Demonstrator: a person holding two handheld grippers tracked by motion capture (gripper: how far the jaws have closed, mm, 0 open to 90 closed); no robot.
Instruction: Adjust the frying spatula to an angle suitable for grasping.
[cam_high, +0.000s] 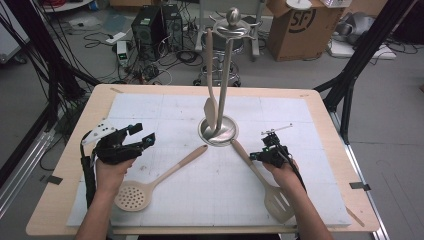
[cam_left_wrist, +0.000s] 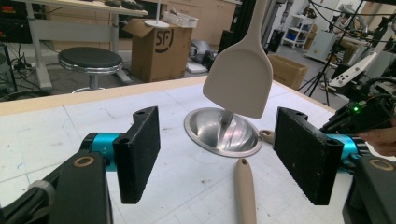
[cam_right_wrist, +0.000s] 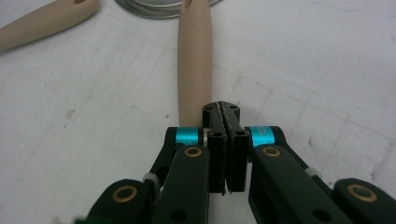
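High view first, working from the left: the left gripper (cam_high: 141, 136) hovers with its jaws wide apart and nothing between them, just above the skimmer (cam_high: 150, 182), which lies flat, its perforated head toward the person and its handle slanting up toward the stand (cam_high: 223, 70). One spatula (cam_high: 210, 107) already hangs there, blade down over the base, so by my reckoning one is done and two are left. On to the slotted turner (cam_high: 260, 176): it lies on the mat (cam_high: 310, 165), handle tip almost at the base, blade toward the near right corner. Over its handle the right gripper (cam_high: 256, 156) sits with jaws pressed together, holding nothing.
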